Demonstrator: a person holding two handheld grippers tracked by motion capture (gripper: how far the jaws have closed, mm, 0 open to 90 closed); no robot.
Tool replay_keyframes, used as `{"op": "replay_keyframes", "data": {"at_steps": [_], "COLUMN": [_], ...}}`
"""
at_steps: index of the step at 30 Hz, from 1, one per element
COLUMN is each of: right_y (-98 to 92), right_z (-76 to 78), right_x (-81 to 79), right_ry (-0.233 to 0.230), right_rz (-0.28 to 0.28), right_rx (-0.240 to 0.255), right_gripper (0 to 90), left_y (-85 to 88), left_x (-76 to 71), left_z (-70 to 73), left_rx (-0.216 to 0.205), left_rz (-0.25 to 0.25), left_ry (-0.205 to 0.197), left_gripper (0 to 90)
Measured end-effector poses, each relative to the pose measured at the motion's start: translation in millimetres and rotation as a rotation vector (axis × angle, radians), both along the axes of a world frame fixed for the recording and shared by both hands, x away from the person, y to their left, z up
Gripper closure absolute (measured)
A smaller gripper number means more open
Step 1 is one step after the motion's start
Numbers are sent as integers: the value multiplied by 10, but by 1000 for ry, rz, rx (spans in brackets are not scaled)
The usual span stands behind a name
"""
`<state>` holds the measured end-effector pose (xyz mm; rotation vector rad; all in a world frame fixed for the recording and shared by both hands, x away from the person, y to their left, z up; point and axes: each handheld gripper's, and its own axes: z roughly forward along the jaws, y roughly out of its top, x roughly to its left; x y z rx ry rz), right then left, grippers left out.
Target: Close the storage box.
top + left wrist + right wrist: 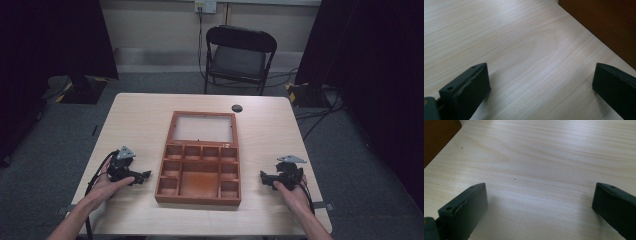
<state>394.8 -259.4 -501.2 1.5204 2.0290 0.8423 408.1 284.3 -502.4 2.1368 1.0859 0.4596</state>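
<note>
Both tongs wide, flanking wooden box (199, 170) (nothing gripped).

A pale wood-grain bench (150, 115) lies beneath both sets of jaws. Beyond it stand a black folding chair (239, 57), grey carpet (60, 135), a beige wall (150, 25) and dark curtains (50, 35).

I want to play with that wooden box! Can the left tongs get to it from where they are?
Probably yes. The left tongs rest on the table just beside the wooden box, open and holding nothing. In the left gripper view, bare tabletop lies between the jaws and the box's side, with nothing in the way.
</note>
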Motion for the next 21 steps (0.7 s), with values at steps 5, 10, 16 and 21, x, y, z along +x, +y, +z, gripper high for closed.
{"op": "replay_keyframes", "data": {"at_steps": [5,10,16,21], "right_y": [0,18,-4,22], "right_z": [-1,17,100,119], "right_x": [1,-4,-15,-22], "right_ry": [-2,17,7,-1], "right_rz": [0,-14,4,3], "right_rx": [-1,-6,16,20], "right_gripper": [0,0,152,149], "left_y": [6,5,33,42], "left_x": [-1,-17,-14,-20], "left_z": [14,34,79,125], "left_rx": [-15,-21,-78,-111], "left_rz": [24,29,55,75], "left_ry": [10,26,41,23], "left_gripper": [28,56,153,161]}}
